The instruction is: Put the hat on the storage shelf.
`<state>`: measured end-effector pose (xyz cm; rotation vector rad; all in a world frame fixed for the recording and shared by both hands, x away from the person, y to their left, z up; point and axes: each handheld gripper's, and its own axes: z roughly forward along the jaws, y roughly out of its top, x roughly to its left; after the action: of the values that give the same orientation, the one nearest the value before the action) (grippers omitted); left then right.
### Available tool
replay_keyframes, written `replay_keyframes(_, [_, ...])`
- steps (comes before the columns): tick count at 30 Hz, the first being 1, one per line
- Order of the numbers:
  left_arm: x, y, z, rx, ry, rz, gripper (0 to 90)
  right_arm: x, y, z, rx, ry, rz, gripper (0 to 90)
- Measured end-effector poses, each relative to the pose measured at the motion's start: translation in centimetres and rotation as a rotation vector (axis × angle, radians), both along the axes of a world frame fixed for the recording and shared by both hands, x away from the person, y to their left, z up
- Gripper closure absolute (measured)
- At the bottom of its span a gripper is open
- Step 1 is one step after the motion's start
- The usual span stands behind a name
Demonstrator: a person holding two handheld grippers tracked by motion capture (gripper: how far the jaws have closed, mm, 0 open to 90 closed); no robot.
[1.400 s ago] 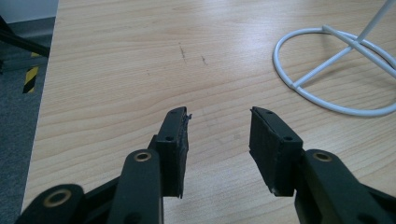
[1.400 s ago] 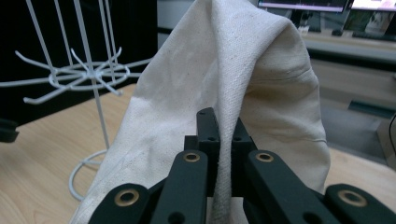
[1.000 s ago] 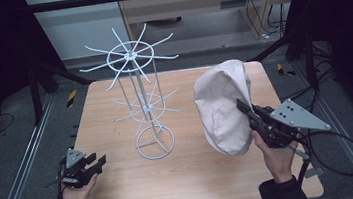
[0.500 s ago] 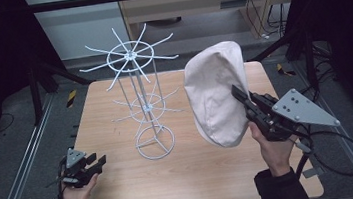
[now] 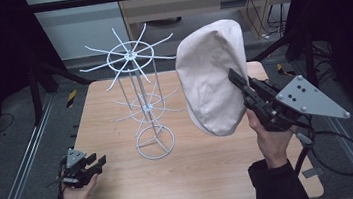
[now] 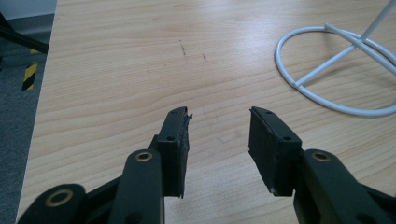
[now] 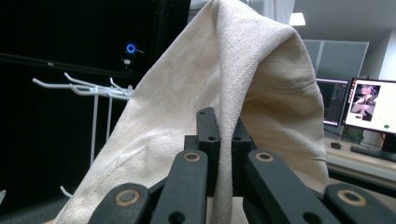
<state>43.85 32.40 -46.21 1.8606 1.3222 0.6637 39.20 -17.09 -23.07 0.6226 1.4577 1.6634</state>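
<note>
The light wooden desk with a pale grain stood on a grey floor; a white wire display stand with radiating hooks rested on it near the middle by its ring-shaped base; faint dark scuffs marked the wood near that ring.

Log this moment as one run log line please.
right gripper: shut on cream fabric hat, held up beside white wire rack | left gripper: open, idle, low over table
</note>
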Motion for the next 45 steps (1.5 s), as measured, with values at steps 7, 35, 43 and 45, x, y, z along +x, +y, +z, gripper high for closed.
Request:
replay_keyframes(7, [0.0,0.0,0.0,0.002,-0.003,-0.004,57.8,1.1,1.9,0.9,-0.012,-0.003,0.034,88.8])
replay_keyframes(35, [0.1,-0.1,-0.1,0.010,0.006,-0.004,57.8,3.5,4.8,-5.8,-0.083,0.172,0.161,85.3])
replay_keyframes(43, [0.2,-0.1,-0.2,0.007,0.006,-0.002,57.8,3.9,5.2,-7.4,-0.096,0.219,0.169,80.2])
replay_keyframes(45, [0.1,-0.1,-0.1,0.010,0.008,-0.002,57.7,3.9,5.1,-7.5,-0.100,0.231,0.172,78.2])
